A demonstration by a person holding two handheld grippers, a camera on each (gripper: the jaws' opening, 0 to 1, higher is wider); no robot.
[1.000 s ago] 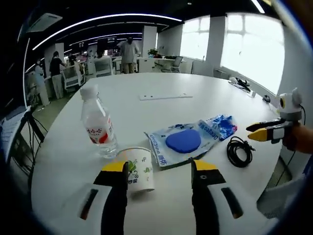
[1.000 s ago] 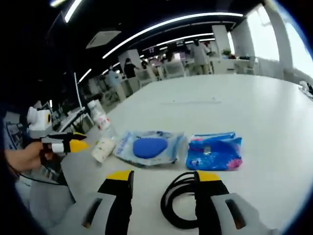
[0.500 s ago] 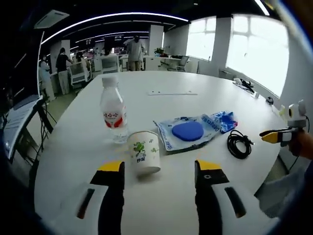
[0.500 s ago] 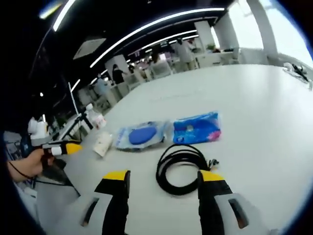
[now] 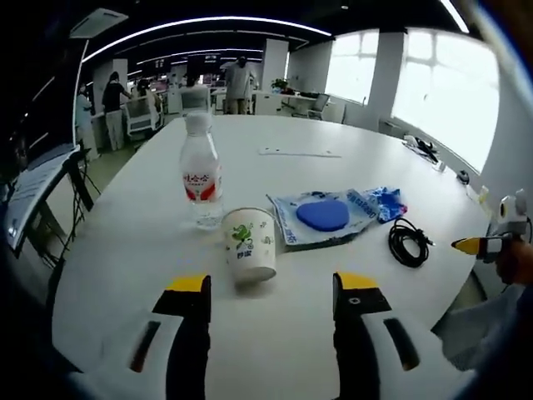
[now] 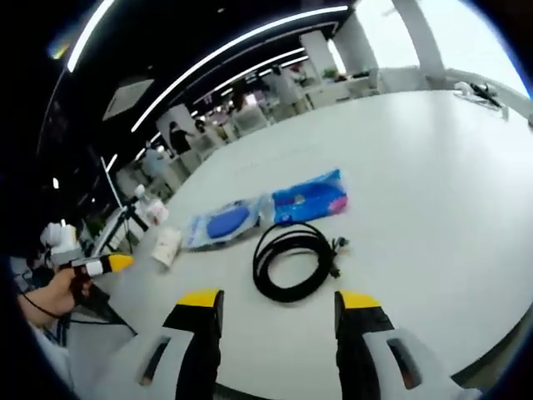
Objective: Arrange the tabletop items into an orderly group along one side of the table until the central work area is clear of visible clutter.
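Observation:
On the white round table (image 5: 275, 333) stand a clear water bottle (image 5: 201, 173) with a red label and a paper cup (image 5: 250, 243) with green print. Behind the cup lies a clear packet holding a blue disc (image 5: 323, 215), then a blue packet (image 5: 385, 201) and a coiled black cable (image 5: 406, 242). My left gripper (image 5: 271, 287) is open, nothing between its jaws, just short of the cup. My right gripper (image 6: 277, 300) is open, just short of the cable (image 6: 293, 260). Beyond the cable lie the blue packet (image 6: 310, 200), the disc packet (image 6: 221, 223), the cup (image 6: 167, 246) and the bottle (image 6: 151, 208).
A flat white strip (image 5: 298, 152) lies on the far part of the table, and dark items (image 5: 422, 147) sit at its far right edge. The other gripper (image 5: 491, 243) shows at the right edge, held by a hand. People and office desks (image 5: 191, 93) stand behind.
Both views have pulled back from the table. The cup and cable now sit farther from the jaws. Nothing on the table has moved and both grippers stay open.

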